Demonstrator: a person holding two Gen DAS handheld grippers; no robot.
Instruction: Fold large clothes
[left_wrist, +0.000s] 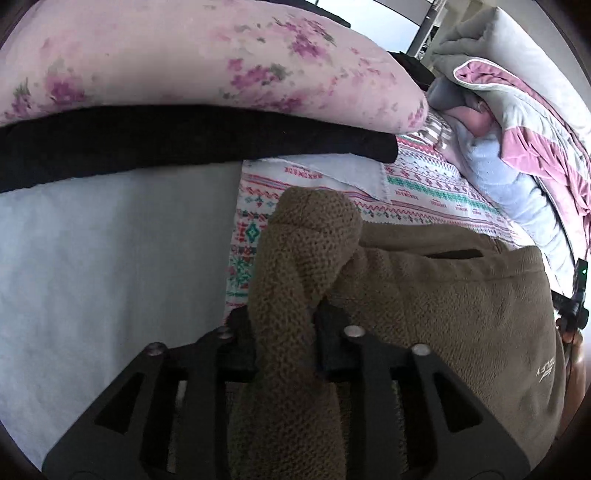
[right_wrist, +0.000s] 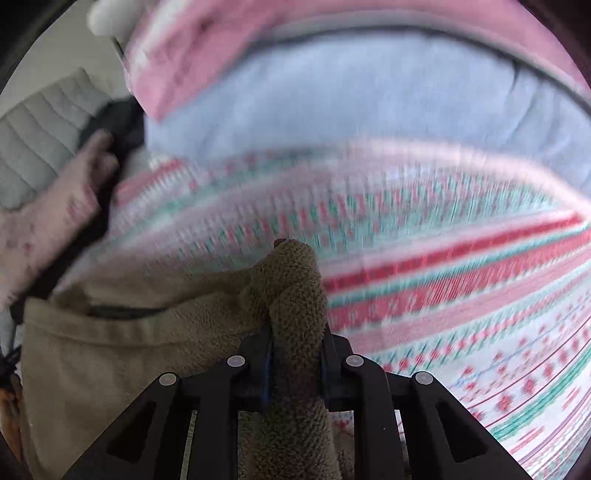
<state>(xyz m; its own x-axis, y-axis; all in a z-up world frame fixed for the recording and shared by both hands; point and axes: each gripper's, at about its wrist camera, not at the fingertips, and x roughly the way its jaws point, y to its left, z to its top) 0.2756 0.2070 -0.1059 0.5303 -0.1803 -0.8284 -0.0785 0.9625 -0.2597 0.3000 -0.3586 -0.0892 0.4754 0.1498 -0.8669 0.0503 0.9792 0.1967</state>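
left tool (left_wrist: 284, 332) clamps brown fleece (left_wrist: 443, 295) | right tool (right_wrist: 297, 354) clamps it

Left tool (left_wrist: 284, 332) pinching the brown fuzzy garment (left_wrist: 443, 306)

A bunched fold sticks up between its closed black fingers. The rest lies on the patterned bed sheet (left_wrist: 424, 188), near a flowery pillow (left_wrist: 184, 59) and a white cloth (left_wrist: 110, 277).

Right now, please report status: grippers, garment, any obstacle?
Left gripper and right gripper both shut on brown fleece garment. Garment over patterned bedsheet. Floral pillow beyond, not blocking.
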